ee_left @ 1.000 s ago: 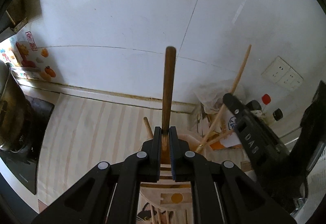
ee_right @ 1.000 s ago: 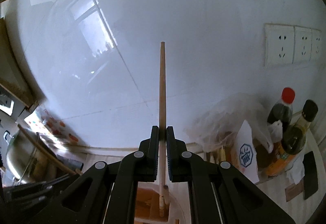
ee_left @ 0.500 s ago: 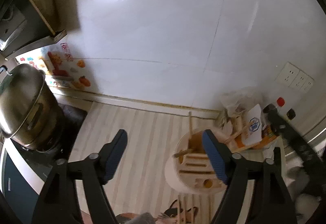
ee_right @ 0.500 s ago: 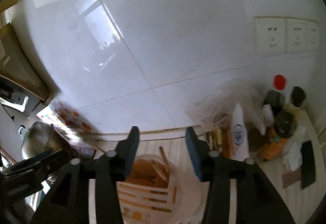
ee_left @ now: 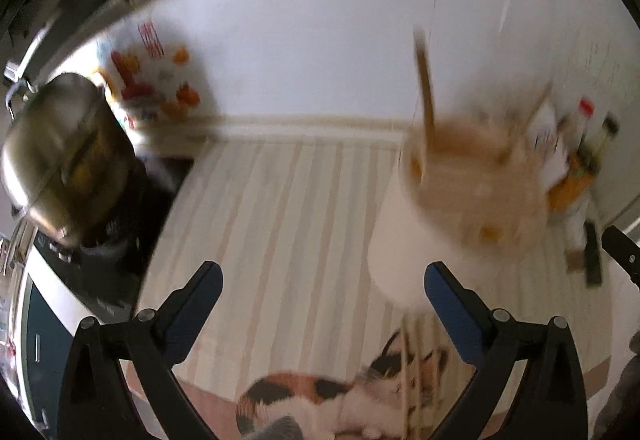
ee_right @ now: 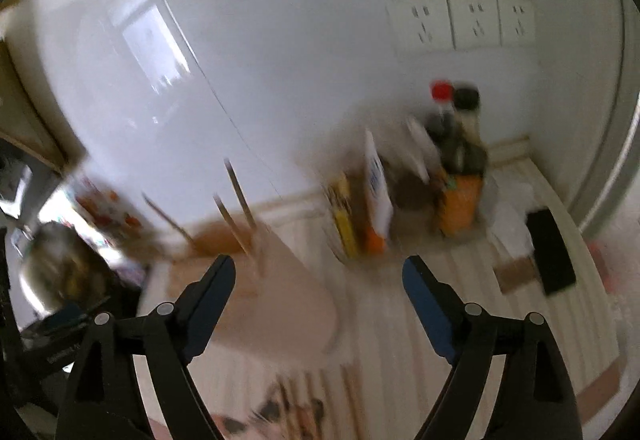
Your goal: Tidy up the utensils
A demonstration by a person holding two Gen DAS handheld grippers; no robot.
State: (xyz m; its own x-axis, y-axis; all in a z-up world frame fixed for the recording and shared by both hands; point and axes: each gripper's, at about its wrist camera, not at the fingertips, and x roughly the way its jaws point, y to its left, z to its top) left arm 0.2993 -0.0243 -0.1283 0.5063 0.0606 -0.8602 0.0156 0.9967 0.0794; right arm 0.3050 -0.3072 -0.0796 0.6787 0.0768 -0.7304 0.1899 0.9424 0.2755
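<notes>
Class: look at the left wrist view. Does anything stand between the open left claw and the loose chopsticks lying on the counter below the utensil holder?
Nothing visible does. The left claw is open and empty, and the chopsticks lie on the cat-print mat, just below the utensil holder. Only bare striped counter separates them.

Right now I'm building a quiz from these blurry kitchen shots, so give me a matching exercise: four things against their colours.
Things:
1. metal pot
2. utensil holder
3. left bottle cap
4. phone-like slab

Colours:
A. red
B. black
C. silver
D. white with a wooden top

Pairs: 1-C, 2-D, 3-A, 4-B
</notes>
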